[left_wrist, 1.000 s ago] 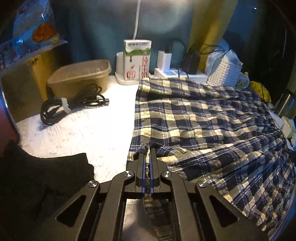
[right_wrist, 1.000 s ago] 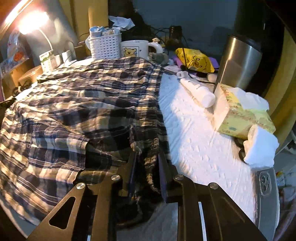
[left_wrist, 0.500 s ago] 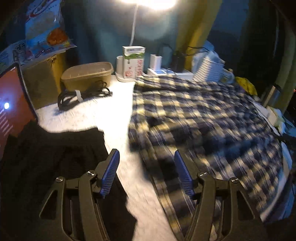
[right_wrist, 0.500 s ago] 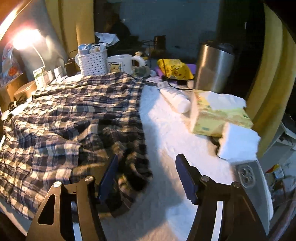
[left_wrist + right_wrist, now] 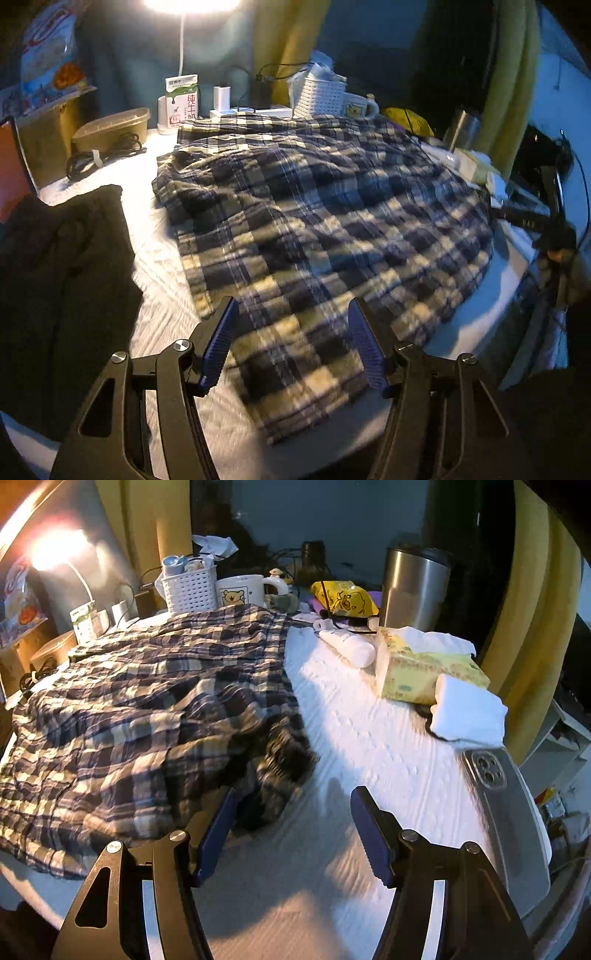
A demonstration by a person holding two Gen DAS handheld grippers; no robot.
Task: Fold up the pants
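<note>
The blue and cream plaid pants (image 5: 314, 221) lie spread and rumpled across the white table; they also show in the right wrist view (image 5: 147, 709). My left gripper (image 5: 291, 347) is open and empty, raised above the near edge of the pants. My right gripper (image 5: 291, 834) is open and empty, above the white table just right of the pants' near right corner. Part of the right gripper (image 5: 546, 229) shows at the far right of the left wrist view.
A black garment (image 5: 62, 280) lies at the left. At the back stand a milk carton (image 5: 181, 99), brown tub (image 5: 110, 125), cable coil (image 5: 99, 155), white basket (image 5: 188, 587) and mug (image 5: 240, 592). At the right are a steel tumbler (image 5: 413, 587), tissue box (image 5: 424, 664), tube (image 5: 347, 646) and phone (image 5: 506, 812).
Both grippers were shut on the pants' near edge a second ago. Both have opened, let the cloth go, and pulled back and up.
</note>
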